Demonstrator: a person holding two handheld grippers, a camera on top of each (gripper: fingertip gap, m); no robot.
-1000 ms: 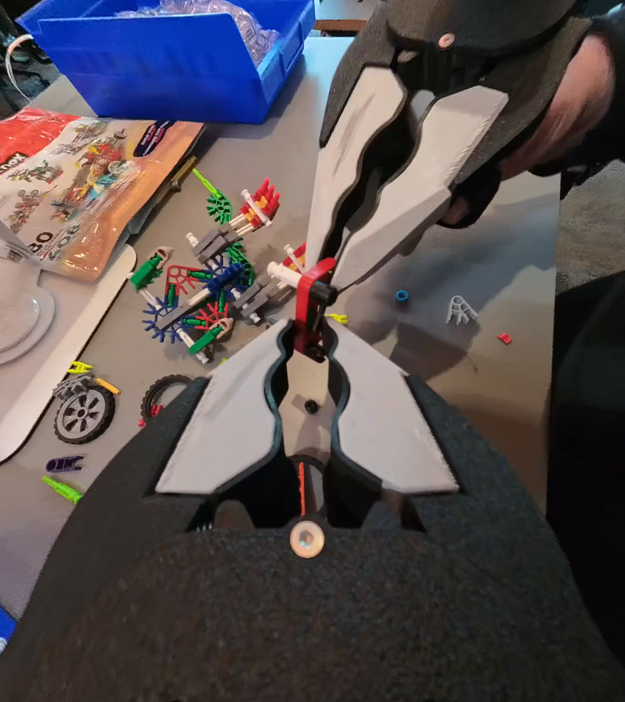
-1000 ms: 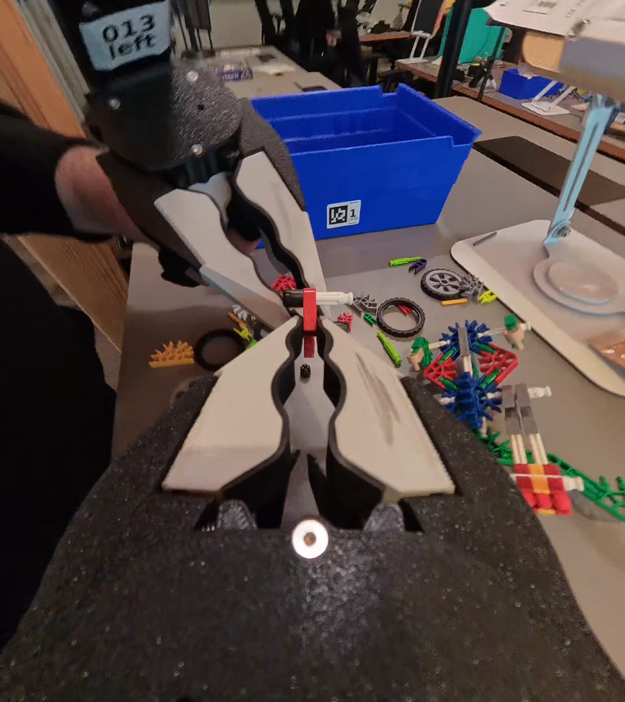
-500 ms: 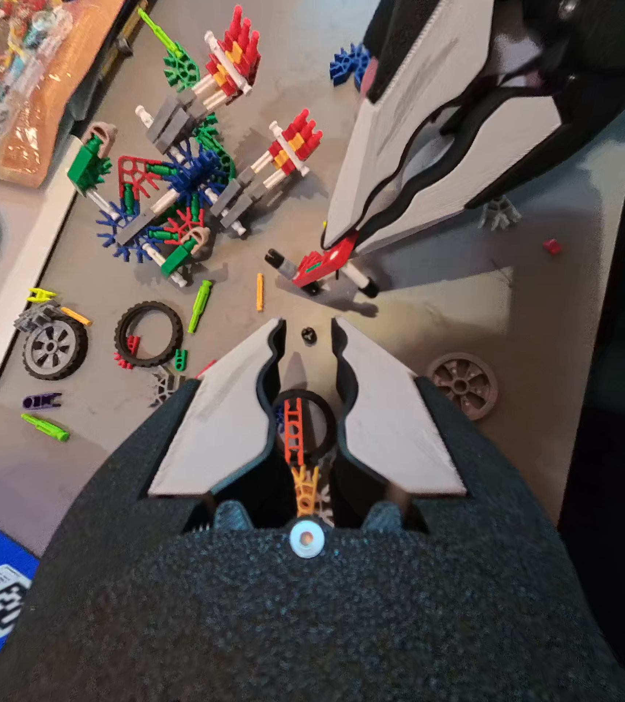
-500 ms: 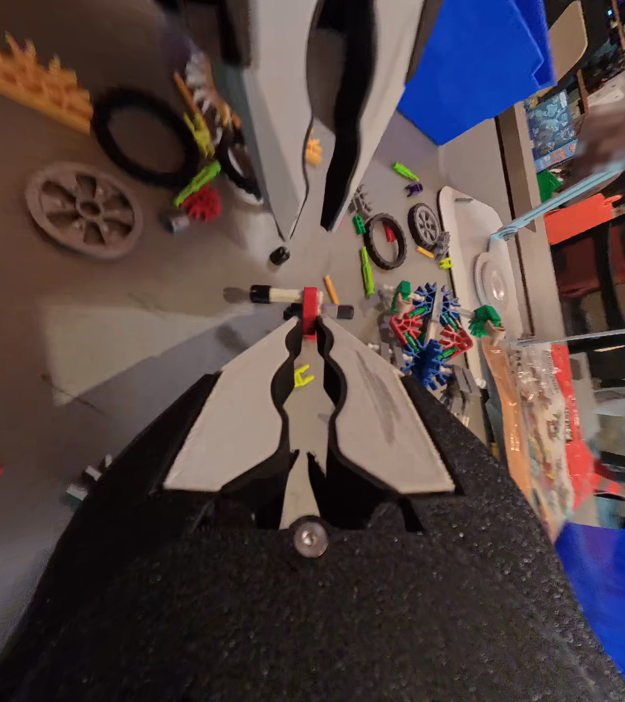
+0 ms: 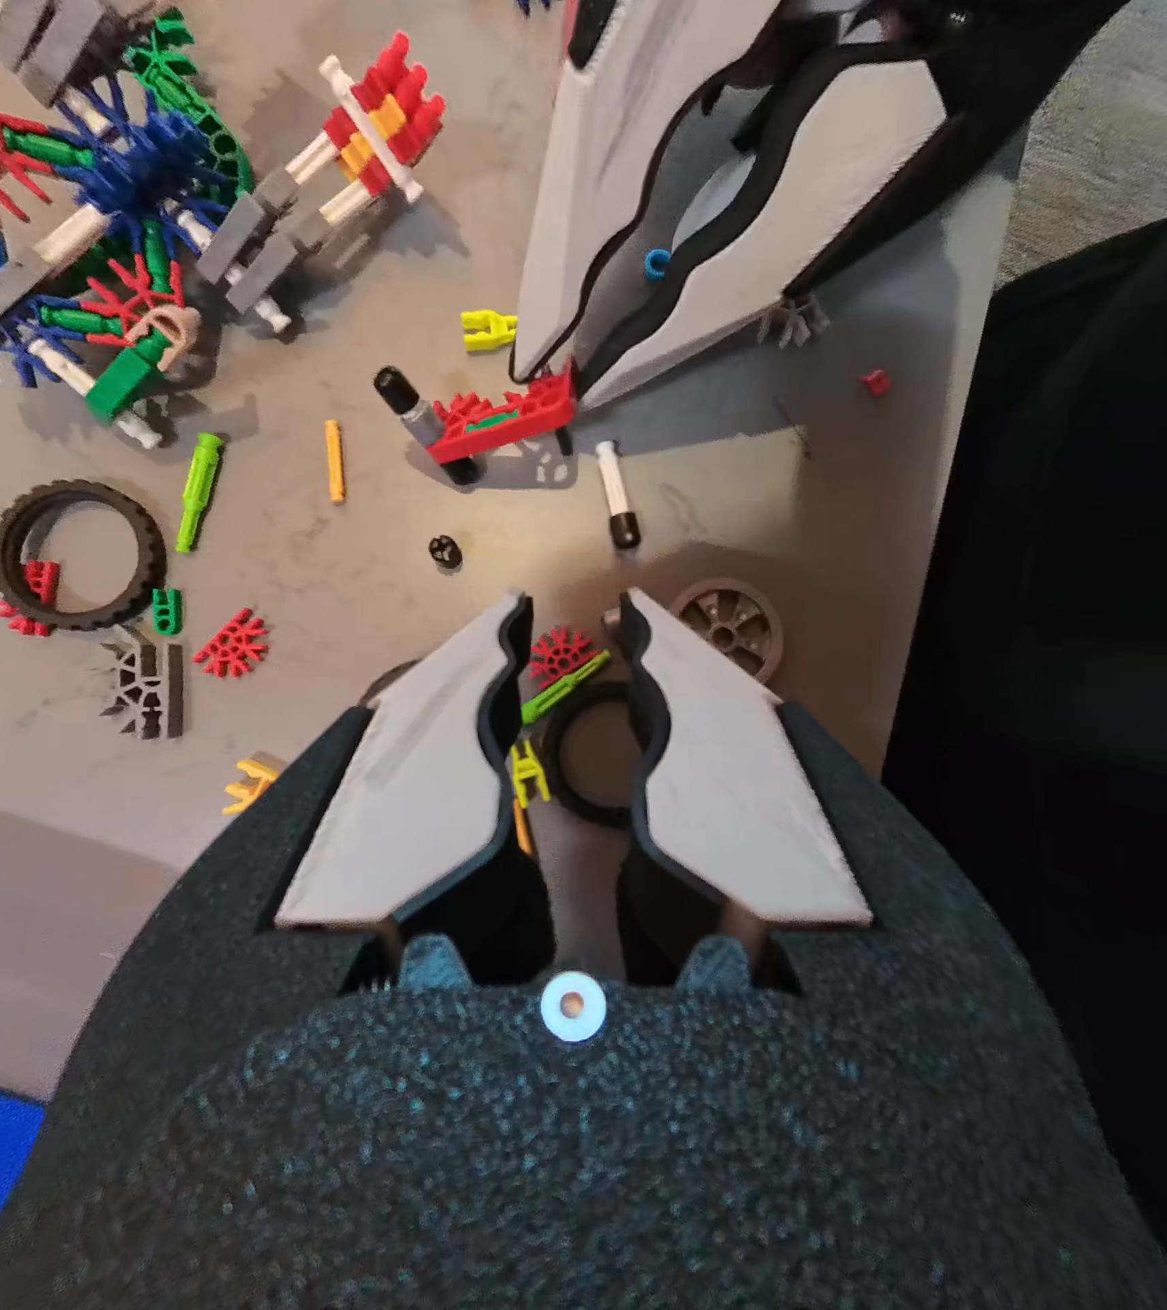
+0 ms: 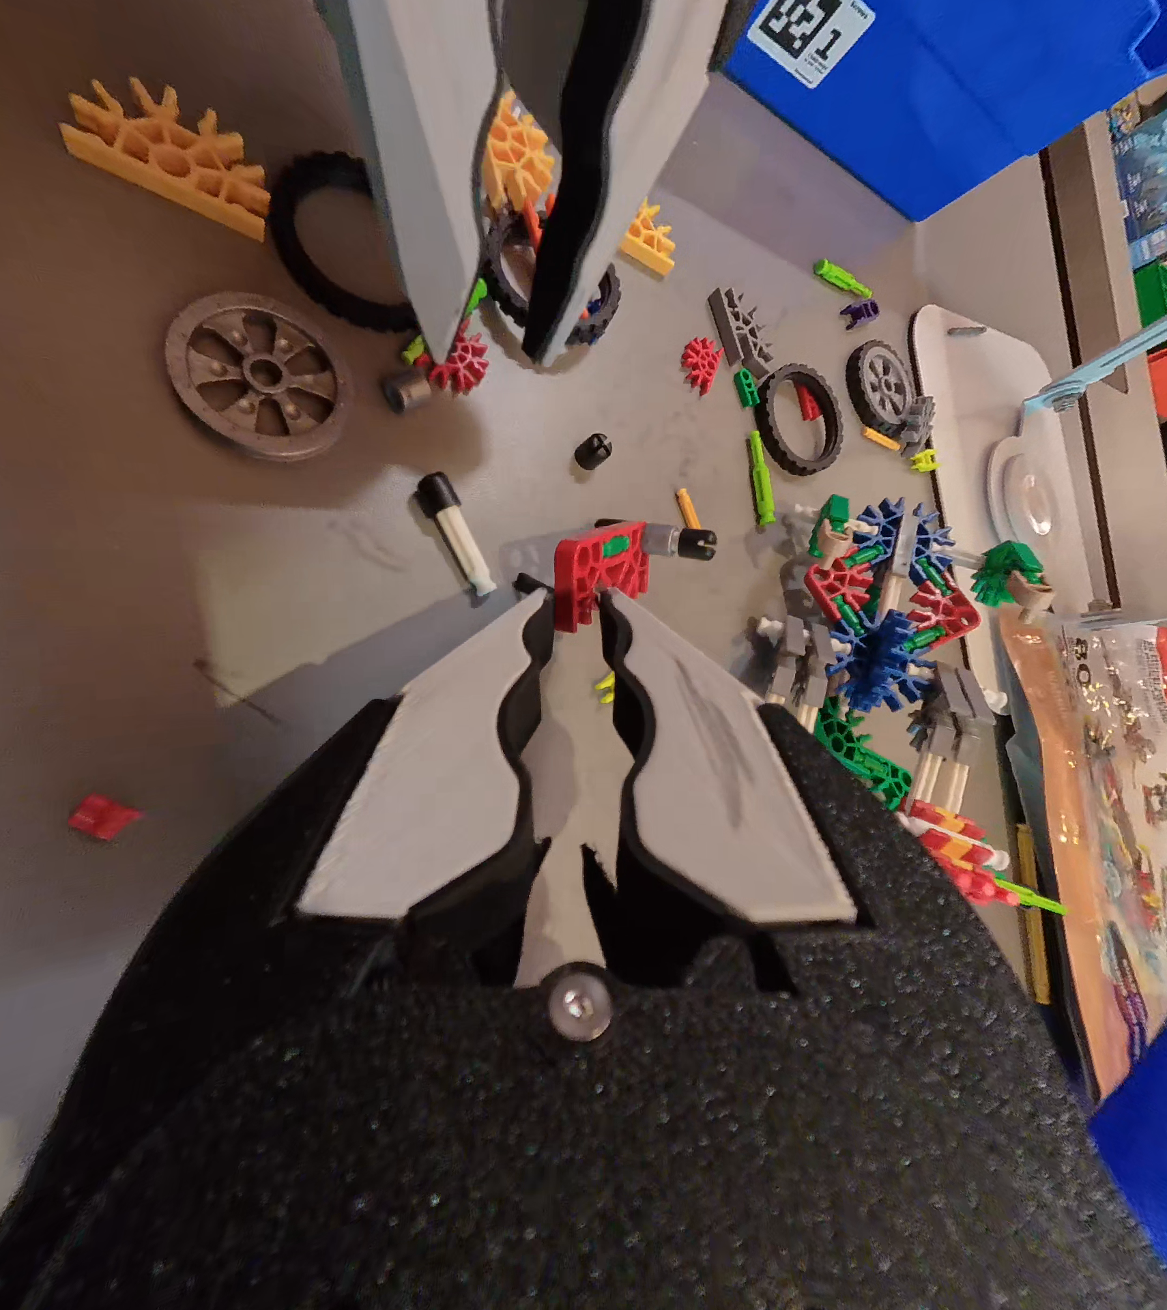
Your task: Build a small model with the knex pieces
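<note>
1. The red connector [image 6: 602,574] is the main thing here. It's a flat, webbed piece pinched by one corner in the right gripper [image 6: 573,599], whose fingers are closed down on it. It sits low over the grey table [image 6: 105,567]. I can't tell whether its far edge is actually touching the top.
2. A grey rod with a black cap [image 6: 680,542] sticks out of the connector. In the right wrist view it points to about 3 o'clock, so the long axis runs crosswise to the fingers, not along them.
3. From the left wrist view, the same red connector [image 5: 506,418] is at roughly 12 o'clock from the left gripper [image 5: 570,602], well apart from it. Here it slants from 8 to 2 o'clock, and its rod [image 5: 407,404] pokes out toward 10. The right gripper is obviously the nearer one (it's holding the thing).
4. The left gripper has its fingers spread with nothing between them. It hovers over a red snowflake piece [image 5: 561,652] and a black tyre [image 5: 595,758].
5. Loose bits nearby:
   - a white rod with a black cap [image 5: 616,496] at about 5 o'clock from the connector;
   - a small black cap [image 5: 444,551] between the connector and the left fingertips;
   - a grey wheel hub [image 5: 726,627] just beside the left gripper at 3 o'clock.
6. Further out at 10 o'clock in the left view is a big blue, red and green built model [image 5: 120,184].
</note>
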